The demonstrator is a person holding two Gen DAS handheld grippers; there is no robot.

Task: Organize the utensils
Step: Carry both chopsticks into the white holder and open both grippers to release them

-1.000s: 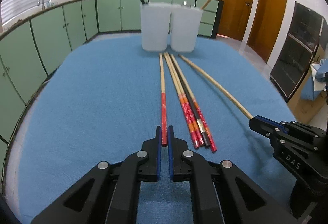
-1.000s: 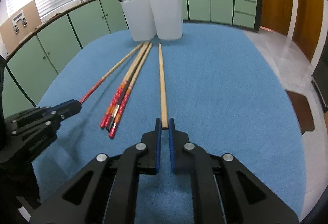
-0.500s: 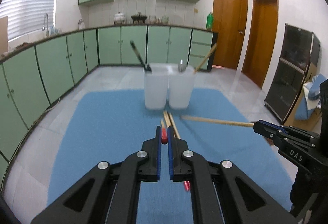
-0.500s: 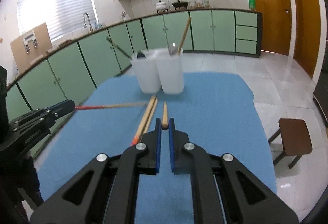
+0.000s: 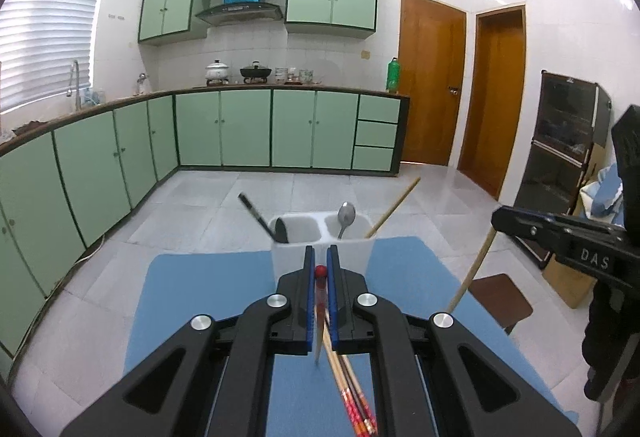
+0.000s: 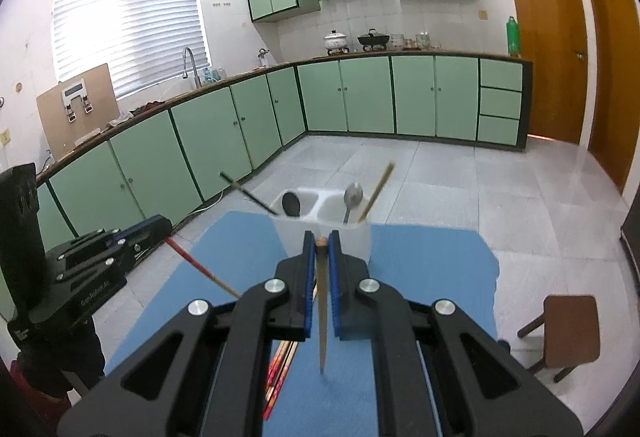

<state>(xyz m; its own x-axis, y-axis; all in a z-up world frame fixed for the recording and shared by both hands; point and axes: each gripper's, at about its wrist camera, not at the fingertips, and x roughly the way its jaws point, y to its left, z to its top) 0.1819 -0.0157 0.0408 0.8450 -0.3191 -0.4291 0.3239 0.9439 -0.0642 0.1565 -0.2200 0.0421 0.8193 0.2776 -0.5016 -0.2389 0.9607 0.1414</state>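
My left gripper is shut on the red-tipped chopstick, which hangs down through the jaws above the blue cloth. My right gripper is shut on a plain wooden chopstick that also hangs tip-down. Each view shows the other gripper off to the side: the right gripper with its stick, the left gripper with the red one. Ahead stands the white two-compartment holder. It holds a black spoon and a dark stick on the left, a metal spoon and a wooden stick on the right. Several chopsticks lie on the cloth.
The blue cloth covers the table, and its far edge lies just behind the holder. A brown stool stands on the tiled floor to the right. Green cabinets line the far walls, and a dark glass cabinet stands at the right.
Both grippers have risen well above the cloth, each carrying its chopstick. The sticks lay flat before and now hang down from the jaws. The view now looks down into the holder.
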